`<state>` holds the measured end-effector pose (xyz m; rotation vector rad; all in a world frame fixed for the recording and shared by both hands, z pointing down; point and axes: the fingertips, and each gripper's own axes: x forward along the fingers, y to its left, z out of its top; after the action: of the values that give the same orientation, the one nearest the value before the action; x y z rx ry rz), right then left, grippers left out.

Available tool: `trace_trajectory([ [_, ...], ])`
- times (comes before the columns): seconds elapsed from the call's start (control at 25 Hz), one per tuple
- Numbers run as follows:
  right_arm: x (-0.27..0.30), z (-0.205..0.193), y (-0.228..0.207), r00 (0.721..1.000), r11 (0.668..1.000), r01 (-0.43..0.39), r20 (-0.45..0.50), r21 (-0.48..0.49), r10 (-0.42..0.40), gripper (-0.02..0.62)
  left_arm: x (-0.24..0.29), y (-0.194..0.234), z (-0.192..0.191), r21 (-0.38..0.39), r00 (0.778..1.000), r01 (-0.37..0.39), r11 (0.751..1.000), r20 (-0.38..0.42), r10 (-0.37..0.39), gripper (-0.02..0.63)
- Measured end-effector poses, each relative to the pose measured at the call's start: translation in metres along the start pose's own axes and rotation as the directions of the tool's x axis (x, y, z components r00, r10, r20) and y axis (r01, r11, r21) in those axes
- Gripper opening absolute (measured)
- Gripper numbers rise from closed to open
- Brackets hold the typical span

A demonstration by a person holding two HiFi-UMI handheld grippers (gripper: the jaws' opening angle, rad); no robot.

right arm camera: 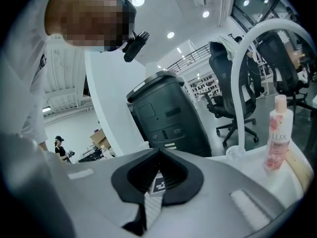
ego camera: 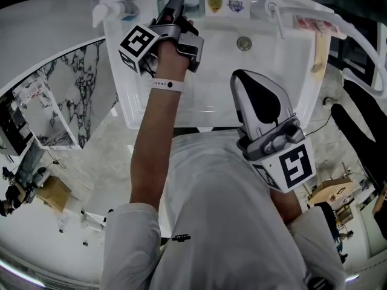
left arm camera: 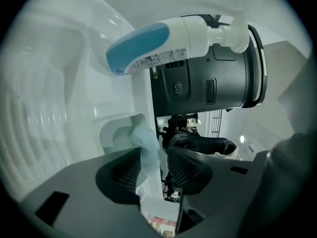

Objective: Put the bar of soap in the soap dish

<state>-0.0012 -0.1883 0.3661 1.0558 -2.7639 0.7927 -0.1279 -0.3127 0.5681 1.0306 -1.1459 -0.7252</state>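
In the left gripper view a pale blue-green bar of soap (left arm camera: 145,148) stands on edge at the moulded soap dish recess (left arm camera: 115,133) in the white sink's rim. My left gripper (left arm camera: 153,167) has the bar between its jaws. The bar lies against the left pad, and a gap shows at the right pad, so the gripper is open. In the head view the left gripper (ego camera: 175,3) reaches to the sink's far left corner, by the soap dish (ego camera: 193,2). The right gripper (ego camera: 239,77) hangs over the sink's near edge, shut and empty, its tips (right arm camera: 157,157) meeting.
A white pump bottle with a blue base (left arm camera: 168,41) lies just above the dish. The sink bowl has a drain (ego camera: 243,43). A pink bottle (right arm camera: 276,133) and a white arched pipe (right arm camera: 242,83) stand on the right rim. A dark bin (right arm camera: 168,118) sits behind the sink.
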Motion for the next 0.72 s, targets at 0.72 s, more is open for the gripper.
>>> trace_trajectory([
  [0.72, -0.010, 0.009, 0.001, 1.000, 1.000, -0.010, 0.029, 0.020, 0.010, 0.000, -0.014, 0.005, -0.002, -0.044, 0.996, -0.081, 0.996, 0.036, 0.083, 0.170],
])
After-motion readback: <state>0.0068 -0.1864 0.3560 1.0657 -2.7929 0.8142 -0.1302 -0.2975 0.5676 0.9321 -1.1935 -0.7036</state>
